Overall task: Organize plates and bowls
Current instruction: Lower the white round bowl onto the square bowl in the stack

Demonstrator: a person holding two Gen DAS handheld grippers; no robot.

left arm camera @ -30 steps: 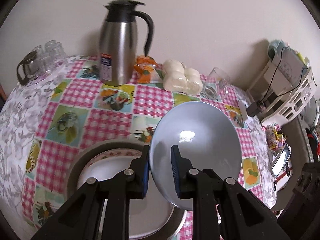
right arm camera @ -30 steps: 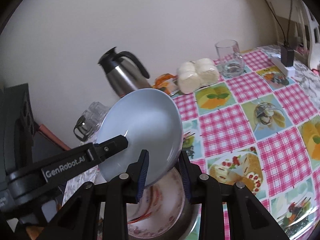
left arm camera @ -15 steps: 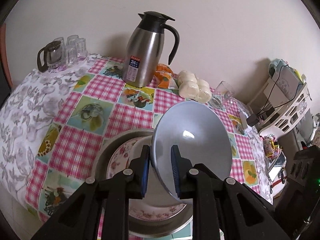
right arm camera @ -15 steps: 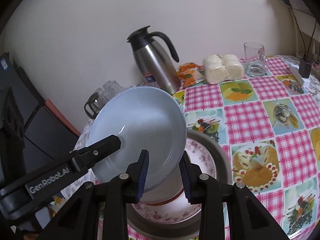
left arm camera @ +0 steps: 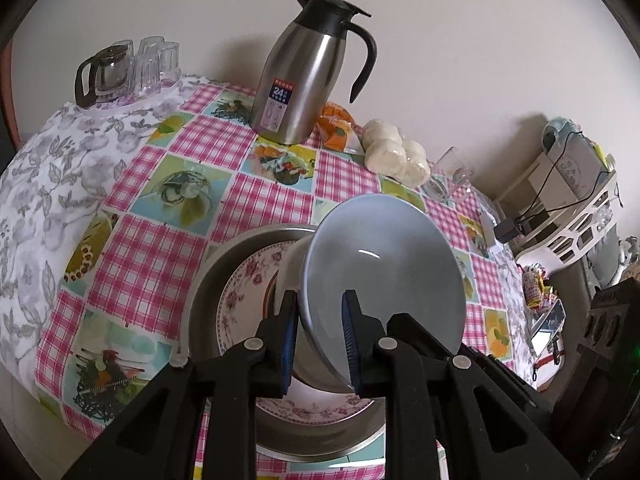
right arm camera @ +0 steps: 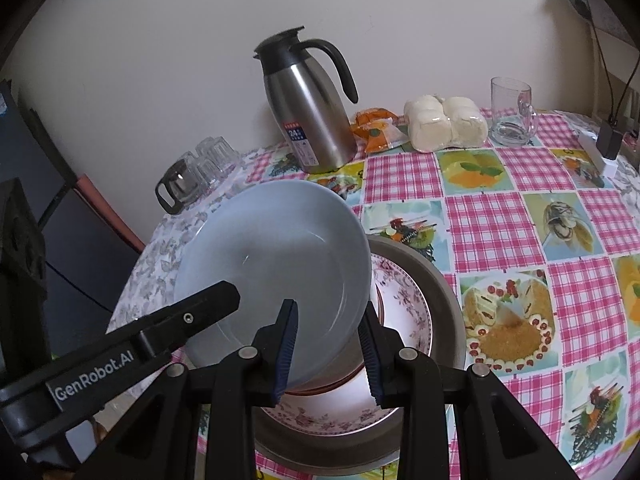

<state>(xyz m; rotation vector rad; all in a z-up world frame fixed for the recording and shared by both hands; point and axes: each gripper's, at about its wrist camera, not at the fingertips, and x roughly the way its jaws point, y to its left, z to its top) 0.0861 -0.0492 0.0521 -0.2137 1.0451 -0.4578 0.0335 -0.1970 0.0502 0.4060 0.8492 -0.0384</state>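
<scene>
Pale blue plate held tilted over the metal basin by both grippers

The left gripper (left arm camera: 320,336) and right gripper (right arm camera: 328,344) each clamp narrow jaws on the blue plate's (right arm camera: 276,264) rim; its face tips toward the right gripper, above floral plates (right arm camera: 404,304) in the basin (right arm camera: 444,288). Checked worktop (right arm camera: 500,232) lies open toward the glass mug (right arm camera: 512,112).

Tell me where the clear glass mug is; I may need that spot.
In the right wrist view, the glass mug stands far right by the wall, just right of the wrapped buns.

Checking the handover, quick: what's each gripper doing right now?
Left gripper: closed on the blue plate rim.
Right gripper: closed on the same plate's opposite rim.
</scene>
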